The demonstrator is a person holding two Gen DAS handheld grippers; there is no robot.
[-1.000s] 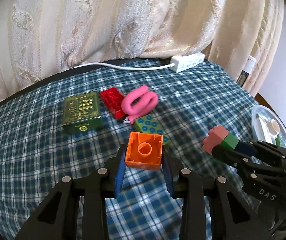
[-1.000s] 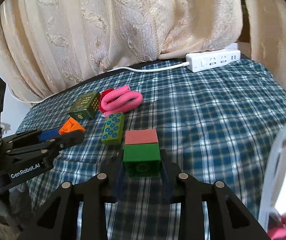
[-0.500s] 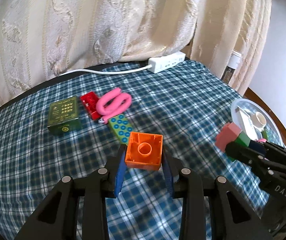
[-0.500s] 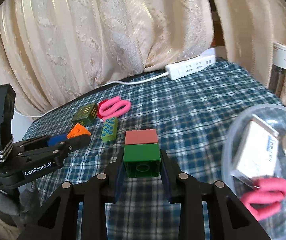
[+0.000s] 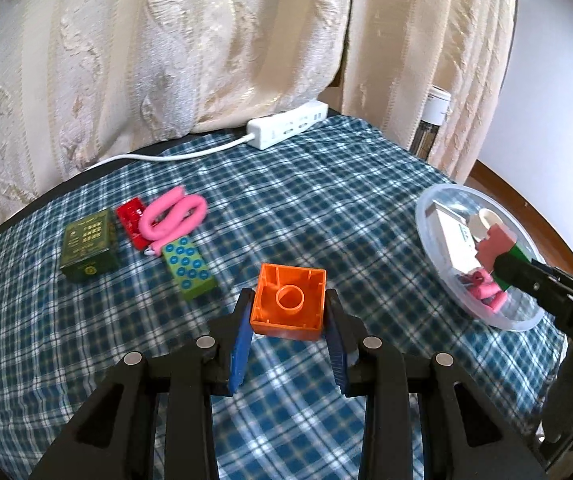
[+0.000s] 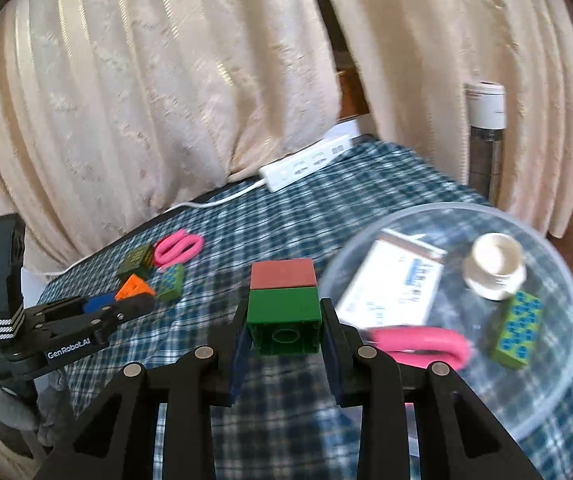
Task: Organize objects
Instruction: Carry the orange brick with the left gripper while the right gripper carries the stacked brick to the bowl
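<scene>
R gripper (image 6: 284, 330) moved over clear bowl (image 6: 558, 416) | clamps green/pink blocks (image 6: 284, 312) | L gripper (image 5: 288, 312) clamps orange block (image 5: 288, 306)

Two grippers are counted, the left gripper (image 5: 288, 322) and the right gripper (image 6: 282, 330). Four studded toy blocks are seen: an orange block (image 5: 288, 306), a green block (image 6: 284, 318) with a pink block (image 6: 283, 274) stacked on it, and a red block (image 5: 131, 222) far left. Two pink foam loops (image 5: 172, 218) (image 6: 422, 346) are counted, and two dotted green bars (image 5: 188, 266) (image 6: 516, 330) (one of each in the clear bowl (image 6: 558, 264)). One dark green tin (image 5: 88, 246), one power strip (image 5: 286, 130), one white box (image 6: 390, 288) and one white cap (image 6: 494, 266) are seen.
</scene>
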